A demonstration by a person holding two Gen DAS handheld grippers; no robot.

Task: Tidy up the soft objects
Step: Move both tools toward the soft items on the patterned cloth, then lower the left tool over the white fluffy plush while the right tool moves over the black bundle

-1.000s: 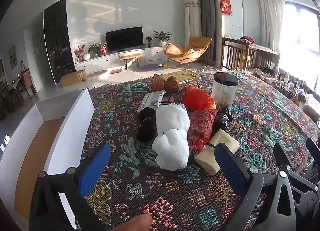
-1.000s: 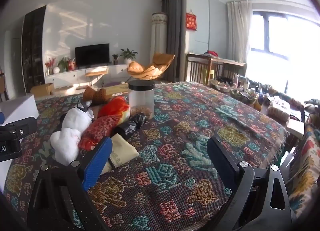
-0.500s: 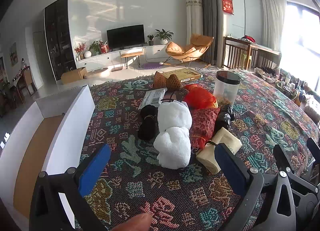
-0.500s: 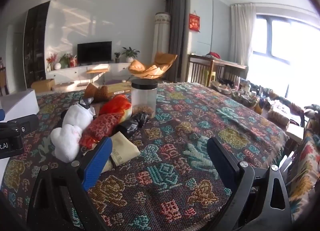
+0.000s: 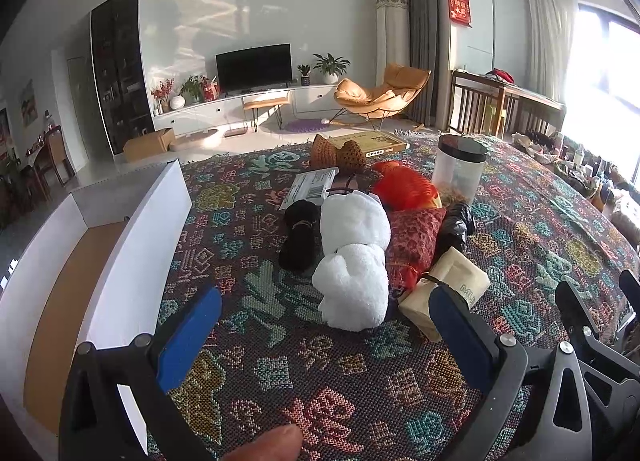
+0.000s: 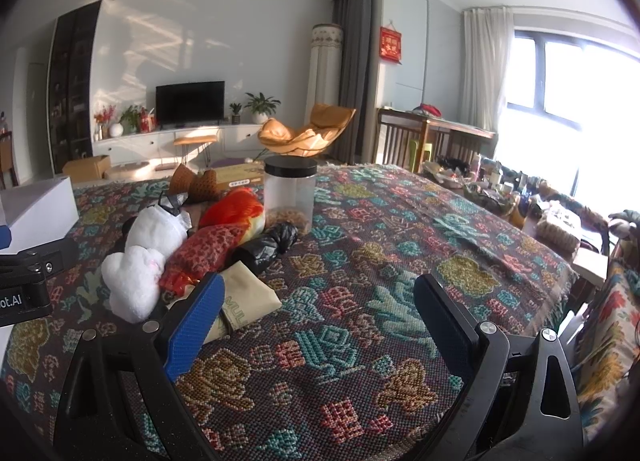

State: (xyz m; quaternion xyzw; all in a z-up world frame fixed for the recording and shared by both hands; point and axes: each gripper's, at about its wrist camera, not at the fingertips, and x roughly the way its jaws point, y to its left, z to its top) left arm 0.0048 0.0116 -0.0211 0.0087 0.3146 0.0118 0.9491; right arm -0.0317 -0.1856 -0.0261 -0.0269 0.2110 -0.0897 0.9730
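At left of the left wrist view stands an open white cardboard box. At centre, on the patterned woven worktop, lies a white fluffy plush toy: judged light, yielding, best pinched across its narrow middle. Touching it to the right, a red patterned fabric pouch. Left tool and right tool both gape wide, empty.

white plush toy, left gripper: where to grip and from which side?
Grip the near lobe of the white plush toy, coming straight in from the front with the left gripper, which is open and about in line with it. That lobe sticks out toward the camera over bare cloth; the black bundle and red cushion flank the far lobe, and the beige pouch lies near the right.
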